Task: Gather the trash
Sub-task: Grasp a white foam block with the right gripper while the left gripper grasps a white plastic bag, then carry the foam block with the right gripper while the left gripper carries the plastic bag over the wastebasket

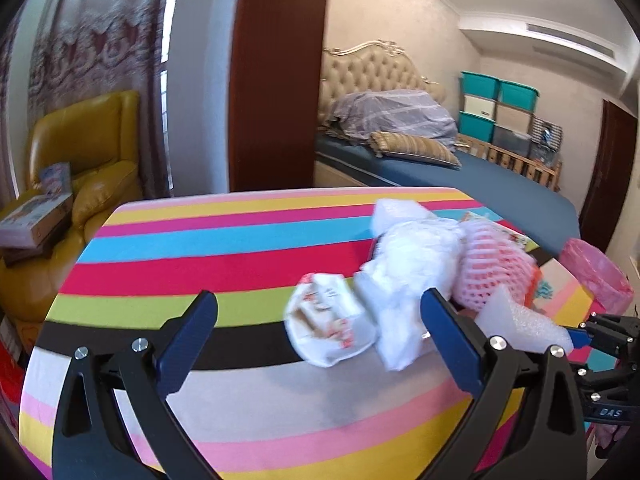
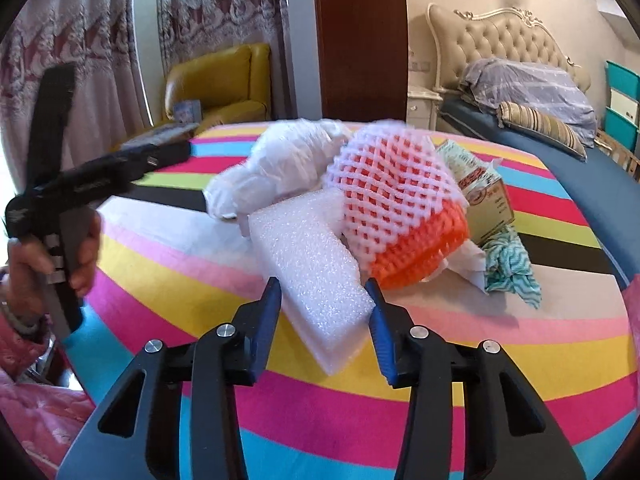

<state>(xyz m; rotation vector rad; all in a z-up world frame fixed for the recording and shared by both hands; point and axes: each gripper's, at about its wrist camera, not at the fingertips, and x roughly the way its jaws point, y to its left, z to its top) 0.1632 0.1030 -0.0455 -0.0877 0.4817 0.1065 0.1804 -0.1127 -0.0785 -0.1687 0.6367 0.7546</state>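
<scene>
A home bedroom: tufted bed [image 1: 384, 80], yellow armchair [image 1: 86, 148].

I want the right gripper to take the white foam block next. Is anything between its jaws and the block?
Nothing visible. The foam block lies directly ahead of the open right gripper, its near end already between the jaws; the net sleeve sits behind it.

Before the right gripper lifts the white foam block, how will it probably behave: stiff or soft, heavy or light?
The white foam block shows a bubbly open texture, so it is probably very light. It keeps straight edges, so likely stiff enough, though the fingers may dent it. It leans against the net sleeve, which may shift.
</scene>
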